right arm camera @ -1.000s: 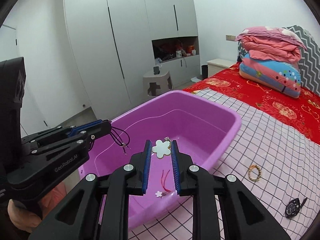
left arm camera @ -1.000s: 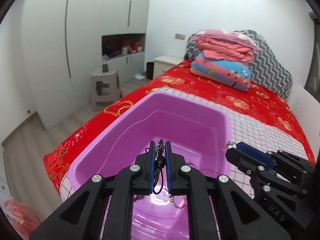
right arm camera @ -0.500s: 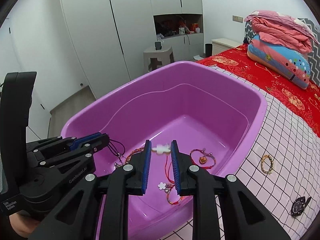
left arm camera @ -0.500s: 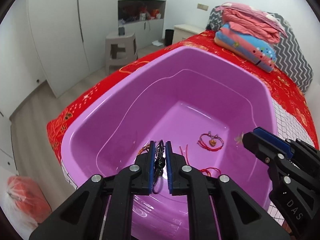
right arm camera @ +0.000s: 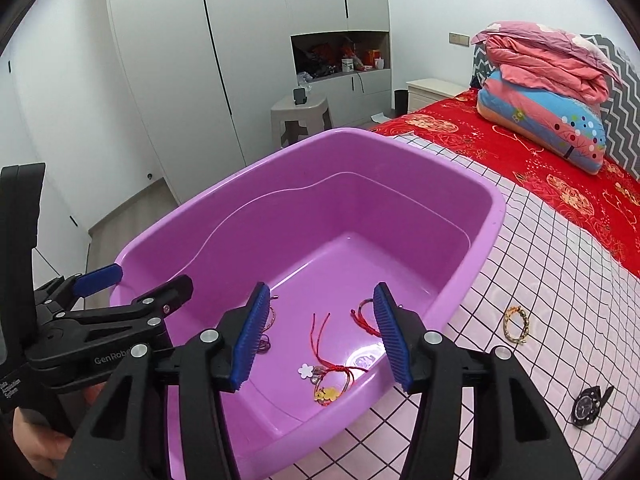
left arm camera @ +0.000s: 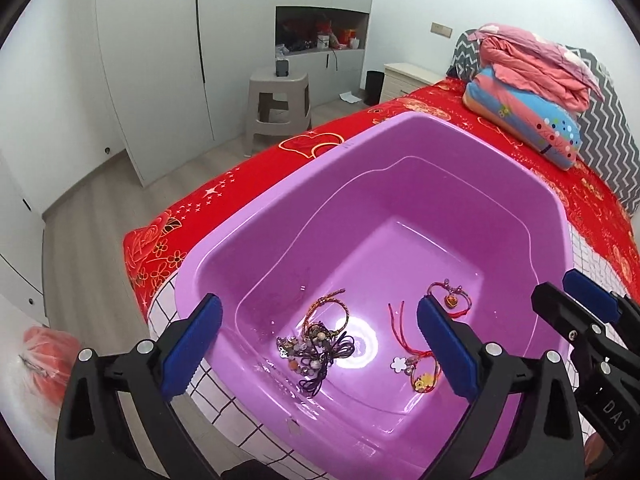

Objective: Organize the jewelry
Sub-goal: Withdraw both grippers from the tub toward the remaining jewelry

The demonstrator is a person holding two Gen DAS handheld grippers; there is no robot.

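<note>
jewelry (left arm camera: 320, 344) | tangled cords, beads, charms | in purple tub (left arm camera: 460, 168)

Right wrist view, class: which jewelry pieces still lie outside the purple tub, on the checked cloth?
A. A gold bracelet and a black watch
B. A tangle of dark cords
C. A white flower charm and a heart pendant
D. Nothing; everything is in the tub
A: the gold bracelet and the black watch lie on the checked cloth to the right of the purple tub; the charms and cords lie inside it.
</note>
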